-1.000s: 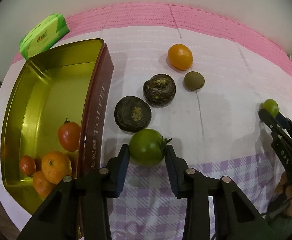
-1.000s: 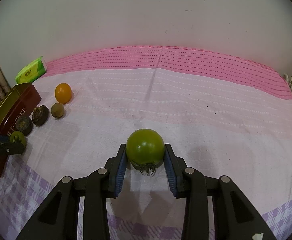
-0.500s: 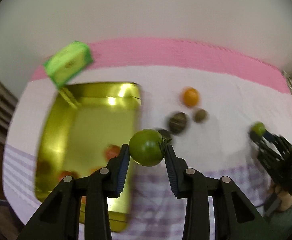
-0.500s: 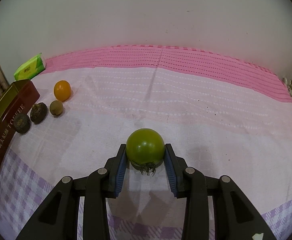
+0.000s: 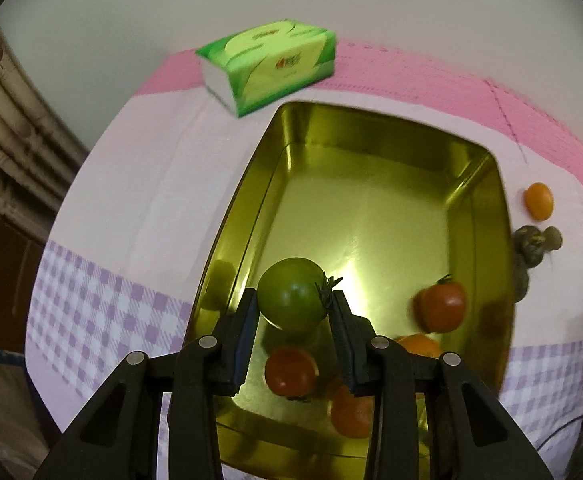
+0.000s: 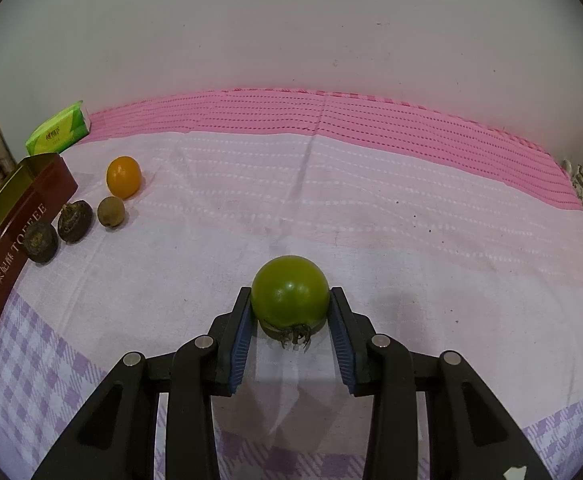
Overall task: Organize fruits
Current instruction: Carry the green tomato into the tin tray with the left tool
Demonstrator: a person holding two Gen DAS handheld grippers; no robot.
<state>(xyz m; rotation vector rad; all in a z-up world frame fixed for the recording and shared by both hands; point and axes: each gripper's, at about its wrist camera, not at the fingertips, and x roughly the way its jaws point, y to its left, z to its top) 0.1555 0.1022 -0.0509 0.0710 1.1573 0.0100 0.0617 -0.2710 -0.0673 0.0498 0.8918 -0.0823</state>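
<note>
Left tongs (image 5: 294, 312): closed on a green tomato (image 5: 291, 299), both blue pads pressed against its sides, calyx turned to the right. The fruit is held above the near left part of an open gold tin (image 5: 375, 200). Motion blur is present across this view.

Tin contents: one red tomato (image 5: 442, 307) by the right wall; a second red tomato (image 5: 291, 372) near the front; two oranges, one (image 5: 418, 346) behind the right finger and one (image 5: 351, 412) at the near end, partly hidden. The far half of the tin floor is bare.

Right tongs (image 6: 290, 320): closed on a second green tomato (image 6: 289, 297), calyx facing down and toward the camera, held over the cloth-covered counter (image 6: 371, 208), well right of the tin.

Loose fruit on the counter, just right of the tin's maroon outer wall (image 6: 19, 236), which reads TOFFEE: an orange fruit (image 6: 123, 176) farthest back; a small brown-green round fruit (image 6: 111, 211) nearer; two dark wrinkled round fruits (image 6: 75, 221) (image 6: 41, 242) closest to the wall. Whether either touches the wall cannot be told.

A green tissue pack (image 5: 269, 64) lies on the pink band of the cloth, beyond the tin's far left corner, apart from it
</note>
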